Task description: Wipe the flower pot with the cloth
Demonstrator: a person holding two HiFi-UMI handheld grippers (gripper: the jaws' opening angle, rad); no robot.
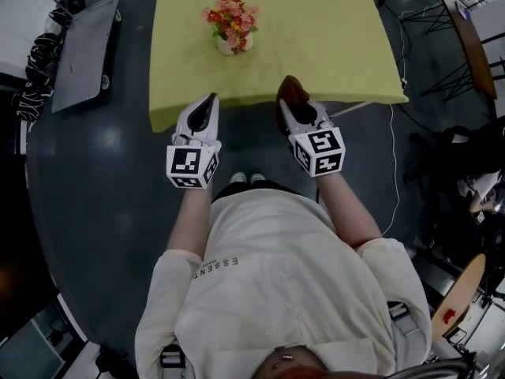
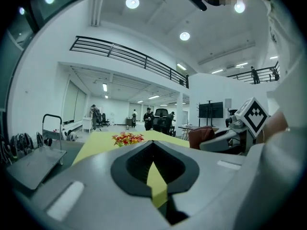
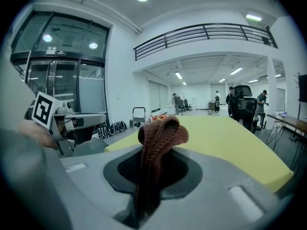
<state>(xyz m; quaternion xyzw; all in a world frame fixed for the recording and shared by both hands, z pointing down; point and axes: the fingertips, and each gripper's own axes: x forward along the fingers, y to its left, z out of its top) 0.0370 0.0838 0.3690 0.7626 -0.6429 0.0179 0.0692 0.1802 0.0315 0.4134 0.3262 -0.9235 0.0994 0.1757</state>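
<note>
A small white flower pot (image 1: 232, 44) with red and orange flowers (image 1: 230, 16) stands on the yellow table (image 1: 331, 38), toward its far middle. The flowers (image 2: 127, 138) also show in the left gripper view, beyond the jaws. My right gripper (image 1: 289, 91) is shut on a brown cloth (image 3: 161, 134), which bunches up above its closed jaws at the table's near edge. The cloth (image 1: 291, 91) pokes out over the table's near edge. My left gripper (image 1: 208, 105) is shut and empty, also at the near edge, left of the right one.
A grey cart (image 1: 87, 50) with bundled cables stands left of the table. A white cable (image 1: 392, 164) runs along the dark floor at the right. Chairs and stands (image 1: 465, 46) sit at the far right. People stand far off in the hall.
</note>
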